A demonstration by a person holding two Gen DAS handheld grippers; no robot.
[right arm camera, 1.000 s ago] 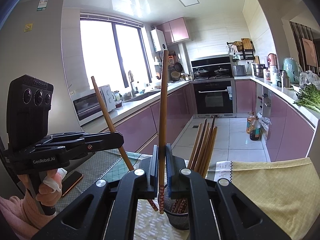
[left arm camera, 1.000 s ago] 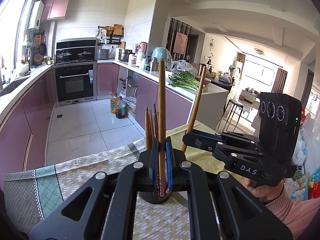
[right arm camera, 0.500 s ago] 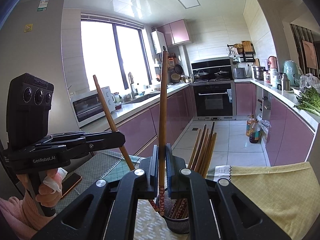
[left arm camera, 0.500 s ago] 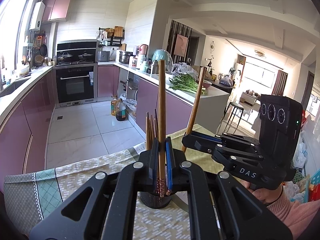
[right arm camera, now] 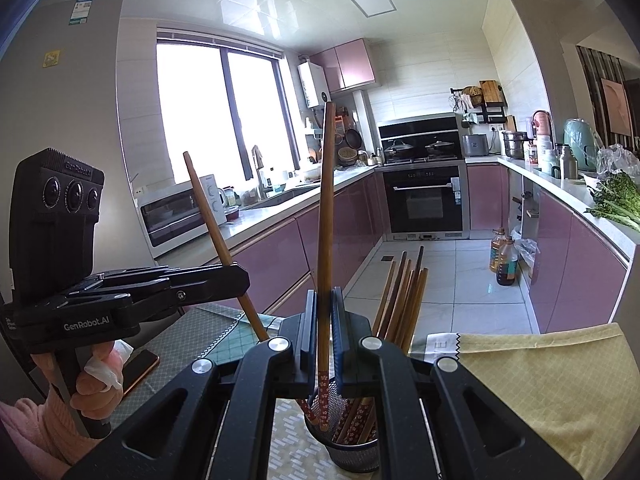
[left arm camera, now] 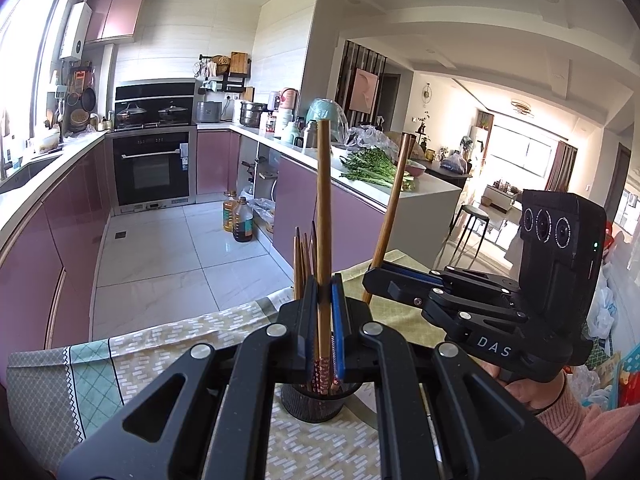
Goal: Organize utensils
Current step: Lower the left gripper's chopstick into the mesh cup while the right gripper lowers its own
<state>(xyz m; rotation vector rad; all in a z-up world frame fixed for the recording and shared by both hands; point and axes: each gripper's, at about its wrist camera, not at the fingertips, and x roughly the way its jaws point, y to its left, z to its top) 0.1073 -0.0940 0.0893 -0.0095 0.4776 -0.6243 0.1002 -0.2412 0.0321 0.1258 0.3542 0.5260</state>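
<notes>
Both chopsticks have sunk lower; their patterned tips now sit inside the holder near the worktop's front edge; left claw and right claw each clamp one, release pending; several already stand inside; casings read "GenRobot.AI", "DAS".

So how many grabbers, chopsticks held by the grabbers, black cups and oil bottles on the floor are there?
Grippers: 2, the left gripper and the right gripper
Held chopsticks: 2, the left chopstick and the right chopstick
Black mesh holder: 1
Oil bottles on the floor: 2
Total: 7
</notes>
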